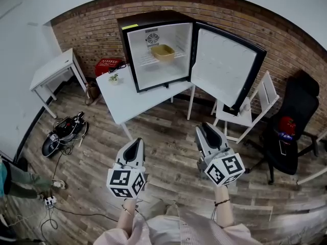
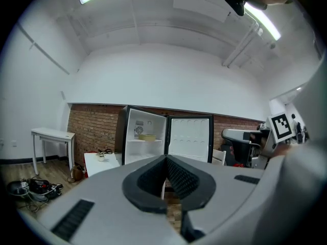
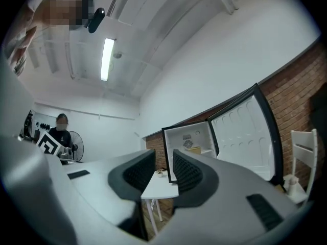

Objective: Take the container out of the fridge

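Observation:
A small black fridge (image 1: pixel 134 26) stands on a white table (image 1: pixel 127 100), its door (image 1: pixel 225 65) swung wide open to the right. On its upper shelf sits a tan container (image 1: pixel 163 52), which also shows in the left gripper view (image 2: pixel 147 137) and the right gripper view (image 3: pixel 196 150). Both grippers hang low over the wooden floor, well short of the table. My left gripper (image 1: pixel 136 143) is shut, its pads meeting with nothing between them (image 2: pixel 166 160). My right gripper (image 1: pixel 207 128) is open, with a narrow empty gap between its pads (image 3: pixel 164 162).
A tiny potted plant (image 1: pixel 113 78) stands on the table's left corner. A second white table (image 1: pixel 51 71) is at the left wall, with a red box (image 1: pixel 107 65) behind. A white chair (image 1: pixel 254 106) and a black office chair (image 1: pixel 292 119) stand right. Cables and gear (image 1: pixel 65 131) lie on the floor.

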`<state>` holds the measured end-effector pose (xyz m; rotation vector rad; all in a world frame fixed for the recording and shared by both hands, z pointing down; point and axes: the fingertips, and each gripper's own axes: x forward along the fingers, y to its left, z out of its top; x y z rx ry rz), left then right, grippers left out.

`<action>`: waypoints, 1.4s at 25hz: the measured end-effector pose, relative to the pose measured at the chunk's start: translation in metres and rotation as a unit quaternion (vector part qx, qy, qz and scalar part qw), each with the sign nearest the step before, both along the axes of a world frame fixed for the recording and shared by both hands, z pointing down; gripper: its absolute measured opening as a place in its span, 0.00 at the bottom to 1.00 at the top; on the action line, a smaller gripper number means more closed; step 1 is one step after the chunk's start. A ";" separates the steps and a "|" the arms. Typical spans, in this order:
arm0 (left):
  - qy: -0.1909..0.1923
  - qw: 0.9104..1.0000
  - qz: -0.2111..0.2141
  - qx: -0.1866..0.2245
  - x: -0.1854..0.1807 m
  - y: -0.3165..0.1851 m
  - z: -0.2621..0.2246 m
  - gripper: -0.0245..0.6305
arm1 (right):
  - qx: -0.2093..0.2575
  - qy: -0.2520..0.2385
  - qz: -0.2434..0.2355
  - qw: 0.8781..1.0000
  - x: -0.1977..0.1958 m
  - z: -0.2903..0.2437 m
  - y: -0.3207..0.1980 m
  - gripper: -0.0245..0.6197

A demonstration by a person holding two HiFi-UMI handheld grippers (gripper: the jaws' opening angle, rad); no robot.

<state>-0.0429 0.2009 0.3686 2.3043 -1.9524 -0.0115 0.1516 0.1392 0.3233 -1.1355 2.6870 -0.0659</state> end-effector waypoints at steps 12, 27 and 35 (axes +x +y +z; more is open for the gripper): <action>0.004 1.000 0.009 -0.020 0.000 -0.016 0.012 0.02 | -0.032 0.029 -0.007 0.999 -0.015 0.024 -0.018 0.38; 0.018 0.999 0.015 -0.038 -0.051 -0.132 0.031 0.02 | -0.047 0.048 -0.010 0.998 -0.069 0.040 -0.130 0.39; 0.024 0.998 0.030 -0.047 -0.076 -0.195 0.036 0.02 | -0.061 0.041 -0.010 0.997 -0.099 0.044 -0.184 0.39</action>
